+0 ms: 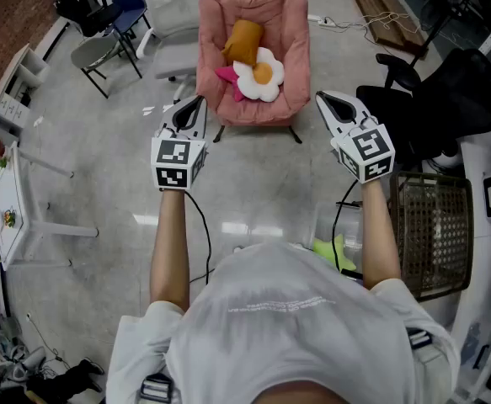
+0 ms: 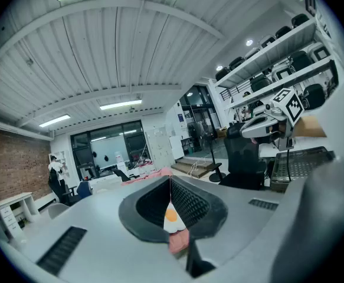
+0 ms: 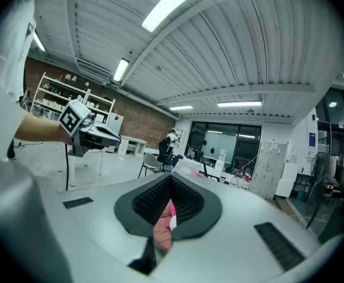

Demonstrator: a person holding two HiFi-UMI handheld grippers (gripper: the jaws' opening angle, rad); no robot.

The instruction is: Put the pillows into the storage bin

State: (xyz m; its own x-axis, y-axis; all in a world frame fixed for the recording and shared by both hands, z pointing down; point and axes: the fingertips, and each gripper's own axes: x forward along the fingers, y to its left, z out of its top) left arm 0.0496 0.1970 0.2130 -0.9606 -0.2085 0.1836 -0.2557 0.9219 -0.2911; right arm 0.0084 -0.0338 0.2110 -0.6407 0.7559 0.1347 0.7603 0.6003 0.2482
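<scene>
On the pink chair [image 1: 289,36] across the floor lie three pillows: an orange-brown one [image 1: 243,40], a white fried-egg one [image 1: 260,76] and a small pink one [image 1: 226,75]. My left gripper [image 1: 198,101] and right gripper [image 1: 321,98] are held level in the air, side by side and well short of the chair, both shut and empty. Through the slit below the left gripper's [image 2: 170,184] closed jaws I see the egg pillow [image 2: 170,216]. The right gripper [image 3: 172,184] shows pink chair fabric [image 3: 162,233] the same way. A brown wire basket [image 1: 434,225] stands at my right.
A clear plastic tub [image 1: 336,222] with a green thing [image 1: 333,251] beside it sits by my right arm. Black office chairs [image 1: 430,99] stand to the right, folding chairs [image 1: 102,32] at the back left, and a white table [image 1: 9,200] at the left.
</scene>
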